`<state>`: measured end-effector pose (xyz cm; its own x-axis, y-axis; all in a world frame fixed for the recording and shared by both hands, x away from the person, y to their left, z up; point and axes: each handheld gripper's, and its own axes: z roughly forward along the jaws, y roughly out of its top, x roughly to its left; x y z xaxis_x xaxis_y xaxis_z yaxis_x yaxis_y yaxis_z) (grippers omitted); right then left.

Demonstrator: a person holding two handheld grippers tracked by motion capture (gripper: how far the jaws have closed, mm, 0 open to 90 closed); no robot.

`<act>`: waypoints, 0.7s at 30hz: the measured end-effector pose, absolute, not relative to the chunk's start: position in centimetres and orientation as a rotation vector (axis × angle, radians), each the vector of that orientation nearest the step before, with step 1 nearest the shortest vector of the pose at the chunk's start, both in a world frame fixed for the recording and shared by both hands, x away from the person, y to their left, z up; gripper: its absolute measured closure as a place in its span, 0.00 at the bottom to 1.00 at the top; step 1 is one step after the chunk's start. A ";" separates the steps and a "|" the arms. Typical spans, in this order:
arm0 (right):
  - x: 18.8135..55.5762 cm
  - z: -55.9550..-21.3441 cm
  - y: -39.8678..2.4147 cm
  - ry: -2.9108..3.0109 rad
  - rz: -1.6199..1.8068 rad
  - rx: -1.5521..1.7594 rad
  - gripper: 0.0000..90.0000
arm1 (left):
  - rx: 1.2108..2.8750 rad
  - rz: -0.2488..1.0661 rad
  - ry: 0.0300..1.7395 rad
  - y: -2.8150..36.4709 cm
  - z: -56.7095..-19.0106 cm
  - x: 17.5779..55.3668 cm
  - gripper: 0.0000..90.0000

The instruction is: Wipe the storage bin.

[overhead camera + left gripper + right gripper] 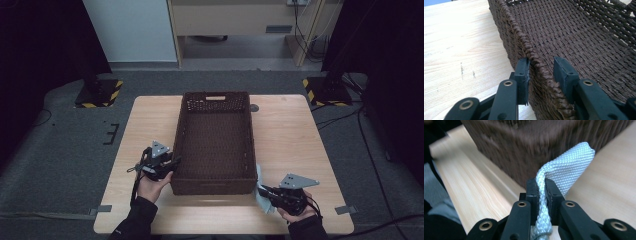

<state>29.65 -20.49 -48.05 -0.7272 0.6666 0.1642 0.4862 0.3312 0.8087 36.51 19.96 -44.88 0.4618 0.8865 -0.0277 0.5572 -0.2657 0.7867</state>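
A wooden table (290, 130) seen from above, bearing a long brown woven basket (215, 142) with its short handled end away from the person. Left gripper (167, 167): held at the basket's near left corner. In the left gripper view its jaws straddle the braided rim (534, 56) of the basket wall, one outside, one inside; the outer pad lies against the weave, while a gap shows between the rim and the inner pad, so the jaws stand partly apart and a firm clamp cannot be confirmed. Right gripper (265, 191): held low over the table's near right part, just beside the basket's near right corner. In the right gripper view its jaws are pressed together on a fold of pale grey-blue cloth (564, 170), which rises between the pads and bends over toward the basket's outer wall (529, 147); that wall is blurred, so whether cloth and basket touch is uncertain. From above, the cloth (260, 182) hangs between the gripper tips and the basket corner, outside the basket. Dark sleeves (137, 220) enter from the lower edge.
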 end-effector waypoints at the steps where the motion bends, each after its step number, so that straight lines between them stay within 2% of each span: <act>1: 29.8 -48.6 -20.3 2.426 1.314 1.058 0.93 | 1.955 0.552 1.203 20.0 -44.9 36.5 0.72; 9: 30.5 -49.0 -20.6 2.419 1.258 1.099 0.93 | 1.956 0.551 1.202 20.0 -44.9 36.5 0.72; 21: 31.5 -47.5 -27.2 2.071 1.228 1.287 0.93 | 1.956 0.539 1.202 20.0 -44.9 36.6 0.72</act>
<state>31.53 -27.24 -47.52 -0.4909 0.8651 0.1028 0.5054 0.1866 0.8425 36.59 20.03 -44.90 0.4669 0.8836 -0.0356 0.5610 -0.2649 0.7843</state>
